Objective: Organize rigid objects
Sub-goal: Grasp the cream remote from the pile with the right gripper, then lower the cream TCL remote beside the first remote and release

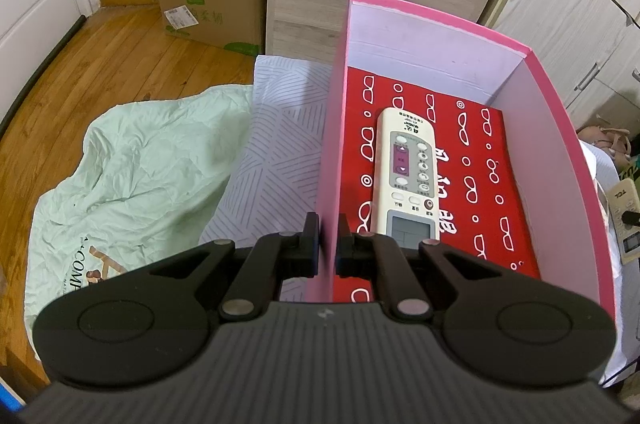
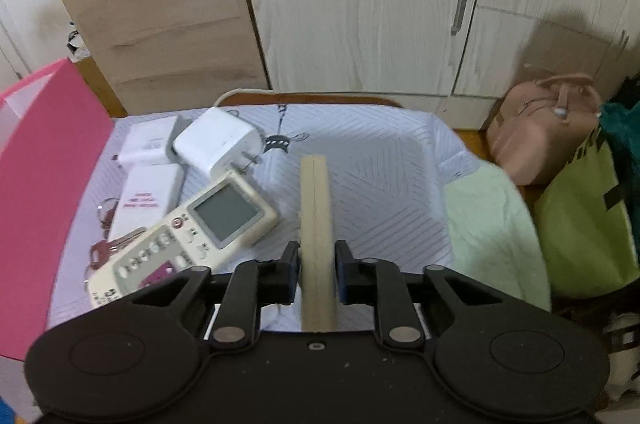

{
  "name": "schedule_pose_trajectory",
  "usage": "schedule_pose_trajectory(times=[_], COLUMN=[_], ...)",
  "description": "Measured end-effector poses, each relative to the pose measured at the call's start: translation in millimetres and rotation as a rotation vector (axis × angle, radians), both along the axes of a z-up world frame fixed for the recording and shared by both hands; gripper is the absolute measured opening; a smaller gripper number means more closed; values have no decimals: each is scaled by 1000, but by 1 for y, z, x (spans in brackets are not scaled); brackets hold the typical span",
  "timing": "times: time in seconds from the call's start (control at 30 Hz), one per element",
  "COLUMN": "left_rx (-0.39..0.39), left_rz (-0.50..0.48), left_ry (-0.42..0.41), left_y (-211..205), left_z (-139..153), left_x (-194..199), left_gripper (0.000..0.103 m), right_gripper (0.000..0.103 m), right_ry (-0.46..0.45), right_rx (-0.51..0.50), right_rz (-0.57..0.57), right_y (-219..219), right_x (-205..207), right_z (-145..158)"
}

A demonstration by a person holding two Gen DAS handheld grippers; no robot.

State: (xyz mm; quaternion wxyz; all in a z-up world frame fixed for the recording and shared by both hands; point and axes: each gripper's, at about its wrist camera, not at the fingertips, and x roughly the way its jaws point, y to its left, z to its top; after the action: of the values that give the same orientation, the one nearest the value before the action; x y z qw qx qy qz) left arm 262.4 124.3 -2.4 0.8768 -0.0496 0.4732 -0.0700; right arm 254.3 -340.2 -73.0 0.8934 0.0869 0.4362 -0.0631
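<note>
Your left tongs (image 1: 329,244) are pinched tight on the near side wall of the pink box (image 1: 560,128), where one cream remote (image 1: 406,180) lies face up on the red patterned lining. Your right tongs (image 2: 317,272) clamp a second cream remote (image 2: 316,224) edge-on, lifted above the striped sheet (image 2: 380,164). A third remote (image 2: 192,236), white chargers (image 2: 218,144) and keys (image 2: 108,248) lie on the sheet beside the box.

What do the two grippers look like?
Both look the same. The left gripper and the right gripper are matte black, with two flat jaws on jointed bars fastened with round silver pins, and a big round disc on each side. The left one's base is ribbed. No cables show.
</note>
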Motion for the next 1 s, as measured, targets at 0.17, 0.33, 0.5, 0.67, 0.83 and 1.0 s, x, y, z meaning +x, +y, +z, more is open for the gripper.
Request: schedule_pose_trajectory(times=[0.17, 0.33, 0.5, 0.67, 0.83, 1.0], left_rx=[-1, -9, -2, -9, -14, -26], left_rz=[10, 31, 30, 40, 44, 64], left_ry=[7, 8, 4, 8, 5, 12], left_y=[-1, -1, 1, -1, -1, -1], left_z=[-1, 3, 6, 7, 8, 9], left_x=[1, 0, -1, -3, -4, -4], left_gripper=[7, 7, 6, 6, 6, 7], right_gripper=[20, 20, 20, 20, 20, 20], right_ry=[-92, -224, -331, -276, -183, -97], right_rx=[148, 364, 535, 611, 525, 460], right_rz=[-32, 72, 287, 489, 482, 314], right_y=[-14, 8, 65, 148, 214, 251], right_x=[-14, -25, -27, -13, 8, 39], right_z=[25, 57, 87, 92, 80, 60])
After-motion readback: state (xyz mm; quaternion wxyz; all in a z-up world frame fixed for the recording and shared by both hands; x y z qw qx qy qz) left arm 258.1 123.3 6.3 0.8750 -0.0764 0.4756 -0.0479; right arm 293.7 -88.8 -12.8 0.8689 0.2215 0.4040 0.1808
